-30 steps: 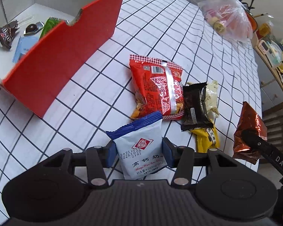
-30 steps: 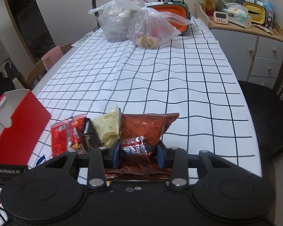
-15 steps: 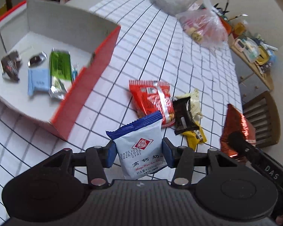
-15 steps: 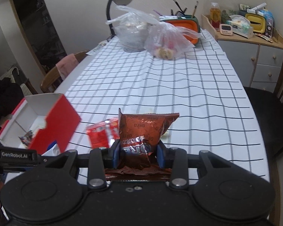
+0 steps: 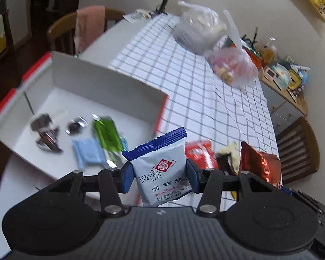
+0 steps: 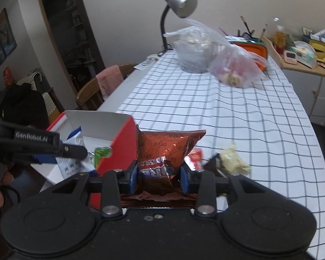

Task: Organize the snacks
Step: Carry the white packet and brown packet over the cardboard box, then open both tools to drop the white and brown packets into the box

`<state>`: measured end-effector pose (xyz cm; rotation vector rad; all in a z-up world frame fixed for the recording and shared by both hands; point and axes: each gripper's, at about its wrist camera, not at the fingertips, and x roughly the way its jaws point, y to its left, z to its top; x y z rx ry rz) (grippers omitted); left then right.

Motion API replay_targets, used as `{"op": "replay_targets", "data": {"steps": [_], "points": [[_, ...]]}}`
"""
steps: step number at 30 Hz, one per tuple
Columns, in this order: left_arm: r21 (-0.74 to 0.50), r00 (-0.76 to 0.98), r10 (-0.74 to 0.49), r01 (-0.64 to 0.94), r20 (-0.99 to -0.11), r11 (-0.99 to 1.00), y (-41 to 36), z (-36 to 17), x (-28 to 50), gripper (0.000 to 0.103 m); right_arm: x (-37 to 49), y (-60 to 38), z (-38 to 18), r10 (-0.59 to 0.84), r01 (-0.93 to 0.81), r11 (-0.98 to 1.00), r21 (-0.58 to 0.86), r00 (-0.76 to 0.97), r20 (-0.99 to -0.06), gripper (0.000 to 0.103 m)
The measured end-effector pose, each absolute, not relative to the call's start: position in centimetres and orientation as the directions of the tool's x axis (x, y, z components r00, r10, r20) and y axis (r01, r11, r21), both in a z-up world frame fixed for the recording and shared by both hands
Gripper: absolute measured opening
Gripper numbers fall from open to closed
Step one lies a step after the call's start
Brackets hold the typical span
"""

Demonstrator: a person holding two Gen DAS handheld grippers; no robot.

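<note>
You are holding the left hand-held gripper (image 5: 159, 176) clamped on the blue-and-white milk packet (image 5: 162, 171), which is standing upright between the pads, and the open box (image 5: 110, 82) is lying just ahead and to the left of it, its long axis running away to the left. Your right hand-held gripper (image 6: 159, 175) is pinching the Oreo bag (image 6: 166, 149) with the box's red wall (image 6: 121, 147) just to its left, so the left one is judged nearer the drop.

Box (image 5: 110, 82) is open on top w/ bare white floor at the back, snacks bunched near its front, tall back wall blocks that side, loose packets (image 5: 208, 153) crowd the tablecloth (image 5: 205, 99) just right.
</note>
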<state>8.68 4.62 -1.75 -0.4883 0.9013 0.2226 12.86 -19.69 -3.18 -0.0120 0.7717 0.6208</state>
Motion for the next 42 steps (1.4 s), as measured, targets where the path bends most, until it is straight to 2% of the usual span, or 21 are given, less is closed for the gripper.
{"op": "replay_targets", "data": {"steps": [18,23,42], "points": [[-0.163,0.561,0.113,-0.419,-0.82,0.894,17.0,-2.4,8.2,0.049,11.7,-6.5,-4.5,0.554,-0.642,0.752,0.149,0.494,-0.67,0.036],[-0.1,0.518,0.142,-0.411,-0.844,0.906,19.2,-3.8,9.3,0.049,11.7,-3.1,-6.1,0.528,-0.681,0.728,0.078,0.486,-0.697,0.036],[0.039,0.407,0.158,-0.286,-0.9,0.957,19.5,-9.2,11.3,0.049,12.3,3.2,-11.4,0.465,-0.739,0.673,0.037,0.384,-0.797,0.036]]}}
